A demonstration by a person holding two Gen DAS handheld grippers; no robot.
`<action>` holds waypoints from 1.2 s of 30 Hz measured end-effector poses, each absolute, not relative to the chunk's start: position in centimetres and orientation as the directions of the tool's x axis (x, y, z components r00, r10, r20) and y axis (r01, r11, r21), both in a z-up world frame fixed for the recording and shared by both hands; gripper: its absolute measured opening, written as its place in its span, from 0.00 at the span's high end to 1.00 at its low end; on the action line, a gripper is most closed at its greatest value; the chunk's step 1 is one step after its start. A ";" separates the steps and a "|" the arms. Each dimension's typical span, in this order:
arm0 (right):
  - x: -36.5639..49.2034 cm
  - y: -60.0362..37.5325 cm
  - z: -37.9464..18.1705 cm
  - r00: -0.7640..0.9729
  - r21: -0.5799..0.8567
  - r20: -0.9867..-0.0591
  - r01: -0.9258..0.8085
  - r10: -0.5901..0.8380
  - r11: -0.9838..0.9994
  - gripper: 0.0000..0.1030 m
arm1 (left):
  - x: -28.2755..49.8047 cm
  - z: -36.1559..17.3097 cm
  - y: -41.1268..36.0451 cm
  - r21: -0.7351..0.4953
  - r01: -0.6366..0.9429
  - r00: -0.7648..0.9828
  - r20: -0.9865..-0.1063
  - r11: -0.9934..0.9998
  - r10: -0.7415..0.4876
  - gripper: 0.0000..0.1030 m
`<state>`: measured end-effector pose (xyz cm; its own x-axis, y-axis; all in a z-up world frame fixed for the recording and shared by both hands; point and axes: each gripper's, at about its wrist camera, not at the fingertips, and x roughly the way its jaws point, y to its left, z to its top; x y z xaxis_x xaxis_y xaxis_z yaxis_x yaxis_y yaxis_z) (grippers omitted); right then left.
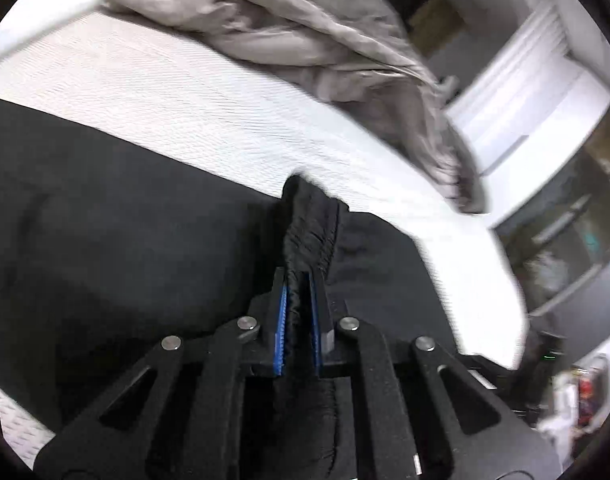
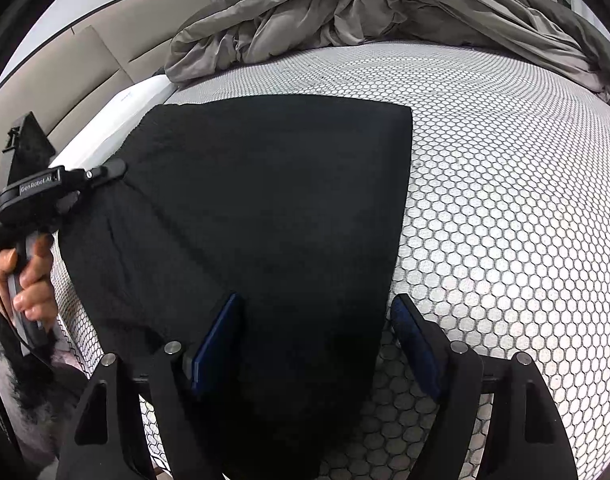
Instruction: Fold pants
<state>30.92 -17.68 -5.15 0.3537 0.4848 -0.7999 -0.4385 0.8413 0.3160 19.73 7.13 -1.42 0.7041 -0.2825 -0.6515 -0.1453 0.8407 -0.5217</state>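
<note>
Left gripper (image 1: 299, 280) is clamped tight on a bunched black edge of the pants (image 1: 125, 216), its blue pads (image 1: 281, 320) pressing ribbed fabric between them; seen from the right wrist, it (image 2: 117, 169) bites the garment's far left corner, held by a bare hand (image 2: 29, 276). Right gripper (image 2: 317, 320) stands wide apart with nothing held, one blue pad (image 2: 219, 340) resting over the pants, the other just off the pants' right edge. Black pants (image 2: 265, 208) lie spread flat on the honeycomb-patterned mattress (image 2: 505, 220). Beyond the pants, a crumpled grey duvet (image 2: 365, 8) is heaped on the mattress.
</note>
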 end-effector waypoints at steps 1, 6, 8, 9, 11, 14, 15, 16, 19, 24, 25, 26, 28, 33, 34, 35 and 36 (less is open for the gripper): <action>30.9 -17.6 -5.2 0.352 0.310 -0.802 -0.445 0.483 0.840 0.23 | 20.1 -2.5 7.6 -0.490 -0.184 0.669 -0.697 0.852 -0.257 0.88; 30.3 -17.8 -4.8 0.347 0.292 -0.810 -0.460 0.472 0.838 0.23 | 19.4 -3.3 8.9 -0.477 -0.273 0.671 -0.717 0.835 -0.190 0.79; 29.8 -18.7 -4.4 0.347 0.306 -0.805 -0.454 0.482 0.837 0.23 | 18.4 -1.9 8.8 -0.423 -0.266 0.701 -0.701 0.866 -0.127 0.75; 29.4 -19.3 -4.2 0.342 0.320 -0.797 -0.459 0.497 0.829 0.23 | 18.0 -1.3 8.7 -0.415 -0.260 0.716 -0.689 0.872 -0.113 0.71; 28.5 -20.7 -4.1 0.337 0.340 -0.789 -0.457 0.514 0.822 0.23 | 16.9 0.5 8.1 -0.408 -0.235 0.743 -0.661 0.882 -0.108 0.66; 27.4 -22.5 -4.8 0.294 0.406 -0.779 -0.436 0.554 0.803 0.34 | 16.8 1.6 5.9 -0.388 -0.136 0.751 -0.641 0.912 -0.160 0.64; 27.0 -22.9 -4.8 0.277 0.431 -0.772 -0.434 0.572 0.791 0.42 | 17.1 1.9 5.3 -0.383 -0.119 0.749 -0.640 0.916 -0.171 0.63; 26.9 -22.9 -4.7 0.268 0.448 -0.763 -0.437 0.588 0.780 0.46 | 17.9 1.9 4.1 -0.379 -0.095 0.743 -0.643 0.920 -0.188 0.63; 26.9 -22.8 -4.6 0.230 0.523 -0.714 -0.453 0.661 0.722 0.54 | 19.3 1.4 0.9 -0.390 -0.049 0.704 -0.667 0.919 -0.246 0.63; 28.2 -22.6 -5.8 0.177 0.612 -0.690 -0.373 0.701 0.697 0.74 | 19.7 0.2 -3.5 -0.390 0.022 0.654 -0.691 0.921 -0.309 0.63; 27.8 -22.6 -5.2 0.195 0.593 -0.693 -0.393 0.694 0.703 0.75 | 19.7 0.2 -4.6 -0.379 0.042 0.648 -0.694 0.924 -0.314 0.63; 27.3 -22.7 -4.6 0.211 0.570 -0.699 -0.414 0.683 0.710 0.75 | 19.8 0.2 -5.5 -0.373 0.065 0.639 -0.697 0.926 -0.325 0.63; 26.5 -22.9 -4.4 0.219 0.536 -0.718 -0.431 0.661 0.726 0.74 | 19.6 0.2 -8.0 -0.351 0.141 0.598 -0.715 0.926 -0.362 0.63; 26.2 -24.2 -5.2 0.174 0.578 -0.714 -0.399 0.678 0.711 0.72 | 20.2 0.2 -14.3 -0.316 0.277 0.525 -0.741 0.907 -0.418 0.51; 26.4 -24.6 -5.1 0.167 0.600 -0.701 -0.386 0.693 0.700 0.72 | 20.5 -0.4 -16.1 -0.305 0.298 0.499 -0.758 0.904 -0.420 0.51; 26.6 -24.7 -5.2 0.159 0.616 -0.694 -0.373 0.702 0.693 0.72 | 20.8 -0.9 -17.3 -0.289 0.308 0.481 -0.775 0.907 -0.410 0.51; 26.8 -24.8 -5.3 0.159 0.629 -0.686 -0.360 0.710 0.689 0.72 | 20.9 -1.4 -18.4 -0.269 0.310 0.470 -0.790 0.912 -0.393 0.51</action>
